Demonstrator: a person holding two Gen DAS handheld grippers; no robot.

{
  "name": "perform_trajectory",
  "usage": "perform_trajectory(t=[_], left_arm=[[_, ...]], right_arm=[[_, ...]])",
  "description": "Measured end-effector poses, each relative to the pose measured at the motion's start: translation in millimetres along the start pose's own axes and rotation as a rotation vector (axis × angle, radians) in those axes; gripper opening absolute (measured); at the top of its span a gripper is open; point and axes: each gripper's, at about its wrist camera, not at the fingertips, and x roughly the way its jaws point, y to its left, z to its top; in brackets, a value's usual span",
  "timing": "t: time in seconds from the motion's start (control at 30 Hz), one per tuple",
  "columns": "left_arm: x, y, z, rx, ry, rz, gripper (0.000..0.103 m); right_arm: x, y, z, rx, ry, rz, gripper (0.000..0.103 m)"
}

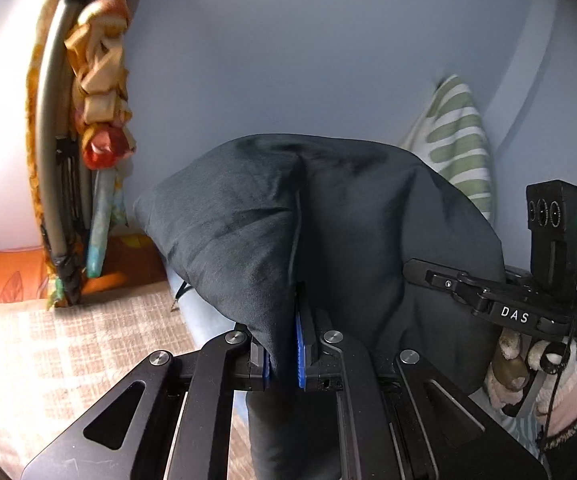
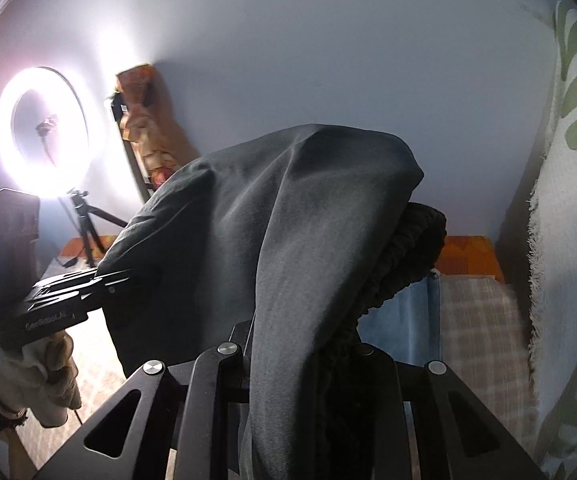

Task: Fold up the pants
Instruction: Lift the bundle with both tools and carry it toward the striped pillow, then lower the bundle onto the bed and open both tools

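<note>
The dark grey pants (image 1: 248, 232) hang in the air, draped over both grippers. My left gripper (image 1: 288, 356) is shut on a fold of the cloth between its blue pads (image 1: 299, 360). My right gripper (image 2: 300, 344) is shut on the pants (image 2: 288, 220) near the black elastic waistband (image 2: 404, 256); its fingertips are hidden under the cloth. The right gripper also shows in the left wrist view (image 1: 420, 270), at the right, gripping the cloth. The left gripper shows in the right wrist view (image 2: 120, 280), at the left.
A checked beige bedspread (image 1: 48, 344) and blue cloth (image 2: 404, 320) lie below. A green-striped curtain (image 2: 576, 160) hangs on the right. A lit ring light on a tripod (image 2: 40, 132) stands at the left. Orange patterned cloth hangs on a frame (image 1: 100, 80). The blue wall is behind.
</note>
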Motion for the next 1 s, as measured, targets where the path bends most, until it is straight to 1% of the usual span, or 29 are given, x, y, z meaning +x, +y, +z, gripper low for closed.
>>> perform_trajectory(t=[0.2, 0.3, 0.37, 0.4, 0.43, 0.47, 0.5, 0.53, 0.57, 0.63, 0.7, 0.87, 1.0], left_arm=[[29.1, 8.1, 3.1, -0.027, 0.039, 0.041, 0.007], [38.0, 7.0, 4.7, -0.002, 0.058, 0.065, 0.007], [41.6, 5.0, 4.6, 0.012, 0.07, 0.078, 0.01], [42.5, 5.3, 4.0, 0.01, 0.075, 0.081, 0.011], [42.8, 4.9, 4.1, 0.003, 0.081, 0.093, 0.012], [43.7, 6.8, 3.5, -0.008, 0.089, 0.11, 0.019], [46.3, 8.4, 5.5, -0.017, 0.101, 0.122, 0.029], [46.7, 10.9, 5.8, -0.031, 0.106, 0.129, 0.054], [44.3, 13.8, 5.3, -0.043, 0.094, 0.124, 0.061], [35.7, 19.0, 3.3, -0.054, 0.075, 0.119, 0.061], [32.2, 22.0, 2.3, -0.064, 0.085, 0.117, 0.061], [21.6, 24.9, -2.3, -0.054, 0.098, 0.117, 0.061], [9.6, 22.1, -8.3, -0.04, 0.102, 0.117, 0.061]], right_arm=[[36.5, -11.2, 6.5, -0.006, 0.048, -0.045, 0.022], [50.3, -15.1, 6.3, -0.006, 0.073, -0.069, 0.023], [59.2, -18.4, 5.4, 0.0, 0.089, -0.092, 0.027], [62.9, -20.3, 6.3, 0.004, 0.094, -0.116, 0.032], [64.7, -22.2, 6.7, 0.007, 0.098, -0.14, 0.041], [66.3, -26.0, 7.5, 0.017, 0.105, -0.178, 0.047], [66.3, -30.8, 8.2, 0.03, 0.111, -0.209, 0.06], [64.4, -34.2, 8.9, 0.042, 0.104, -0.228, 0.068], [59.9, -38.1, 9.5, 0.057, 0.085, -0.247, 0.07], [50.5, -44.3, 8.9, 0.087, 0.064, -0.255, 0.072], [44.2, -46.3, 8.3, 0.107, 0.051, -0.254, 0.072], [31.2, -38.5, -0.6, 0.116, 0.032, -0.261, 0.074], [17.7, -30.1, -8.6, 0.122, 0.019, -0.264, 0.079]])
